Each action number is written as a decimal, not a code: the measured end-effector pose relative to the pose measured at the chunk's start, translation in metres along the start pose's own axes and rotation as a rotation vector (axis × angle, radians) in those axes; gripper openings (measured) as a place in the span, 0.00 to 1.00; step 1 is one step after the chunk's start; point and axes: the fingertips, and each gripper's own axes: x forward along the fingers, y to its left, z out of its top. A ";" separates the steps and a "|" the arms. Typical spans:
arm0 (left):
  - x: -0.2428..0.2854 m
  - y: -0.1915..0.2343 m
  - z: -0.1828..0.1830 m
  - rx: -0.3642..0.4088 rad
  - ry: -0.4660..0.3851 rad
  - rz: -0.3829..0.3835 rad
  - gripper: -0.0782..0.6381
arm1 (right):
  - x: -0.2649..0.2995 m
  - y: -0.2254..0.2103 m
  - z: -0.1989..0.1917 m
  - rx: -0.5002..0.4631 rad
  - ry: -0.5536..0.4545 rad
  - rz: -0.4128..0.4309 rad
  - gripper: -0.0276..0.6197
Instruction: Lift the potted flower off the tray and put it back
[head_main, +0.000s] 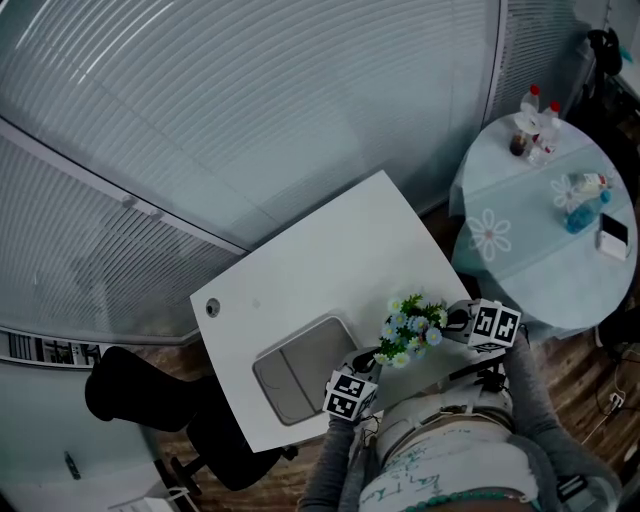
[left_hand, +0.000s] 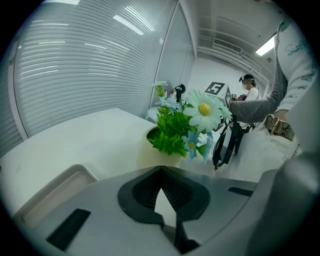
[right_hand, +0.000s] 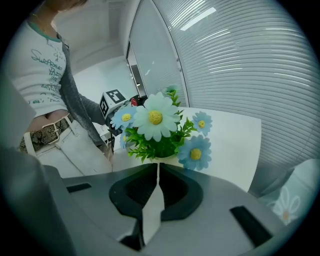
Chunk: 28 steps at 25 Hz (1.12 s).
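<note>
A wall of slatted blinds fills the upper left and top of the head view. Below it, at centre frame, a white table stands at a slant on a wood floor. At the upper right is a round table under a pale blue cloth printed with a daisy, carrying bottles and a phone. A black chair sits at the lower left. On the white table, toward its lower edge, lies a shallow grey tray with nothing in it. The potted flower stands off the tray, just to its right, near the table's lower right edge.

Both forearms reach up from the bottom of the frame in grey sleeves, the left forearm left of the pot and the right forearm right of it. The left gripper points at the pot from the tray side, its jaws together and nothing between them. The right gripper faces the flowers from the opposite side, jaws likewise closed and empty. Whether either tip touches the pot cannot be told.
</note>
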 end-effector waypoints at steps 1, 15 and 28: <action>0.001 0.002 0.001 0.002 0.000 -0.002 0.12 | 0.001 -0.002 0.001 0.001 0.002 -0.002 0.09; 0.007 0.015 0.020 0.086 -0.030 -0.082 0.13 | 0.001 -0.021 0.000 0.003 -0.010 -0.011 0.09; 0.011 0.010 0.021 0.133 -0.022 -0.187 0.46 | 0.005 -0.026 0.000 0.020 0.003 0.008 0.49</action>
